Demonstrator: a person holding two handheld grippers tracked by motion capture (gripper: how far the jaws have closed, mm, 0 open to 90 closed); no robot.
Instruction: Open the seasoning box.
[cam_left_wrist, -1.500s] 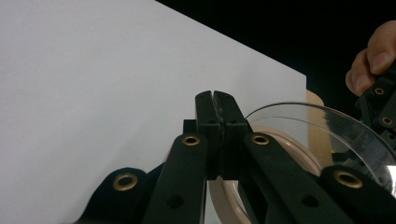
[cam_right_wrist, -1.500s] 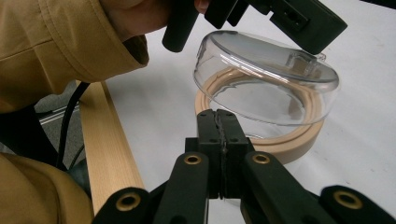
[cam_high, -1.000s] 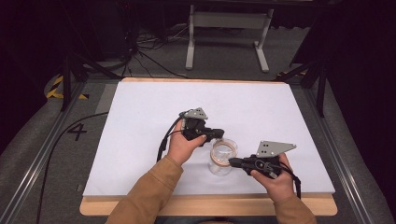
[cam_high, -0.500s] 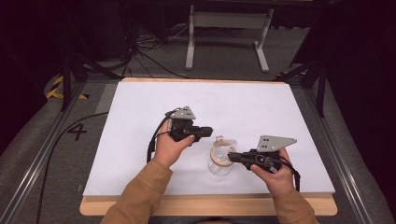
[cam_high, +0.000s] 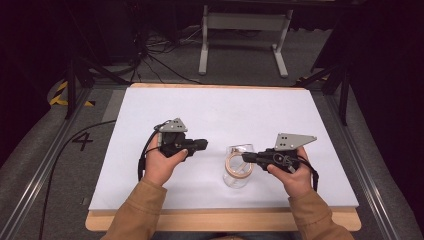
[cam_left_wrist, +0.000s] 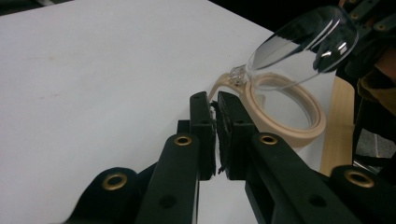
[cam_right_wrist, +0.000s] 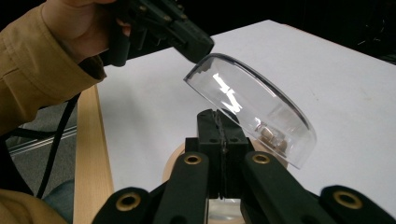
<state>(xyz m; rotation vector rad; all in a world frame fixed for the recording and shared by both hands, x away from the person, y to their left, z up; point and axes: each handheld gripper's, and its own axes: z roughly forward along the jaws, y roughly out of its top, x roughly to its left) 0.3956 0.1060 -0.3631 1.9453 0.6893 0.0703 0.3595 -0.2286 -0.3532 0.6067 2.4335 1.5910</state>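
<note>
A small clear jar (cam_high: 237, 178) with a beige ring (cam_high: 233, 168) around its mouth stands on the white table (cam_high: 220, 112), front centre. Its clear domed lid (cam_right_wrist: 247, 100) is hinged to the ring and tilted up. My right gripper (cam_right_wrist: 223, 128) is shut on the lid's rim; in the high view the right gripper (cam_high: 246, 157) comes at the jar from the right. My left gripper (cam_high: 202, 145) hovers to the left of the jar, apart from it. In its own view the left gripper (cam_left_wrist: 215, 123) is shut with nothing between its jaws, short of the beige ring (cam_left_wrist: 285, 116) and the raised lid (cam_left_wrist: 303, 44).
The wooden table edge (cam_high: 225, 220) runs along the front, under the forearms in tan sleeves. A metal stand (cam_high: 243, 22) and cables lie on the floor beyond the far edge. A black cable (cam_high: 55, 165) trails off to the left.
My left gripper has pulled back to the left, away from the jar. My right gripper stays at the jar, shut on the lid, which is tilted up.
</note>
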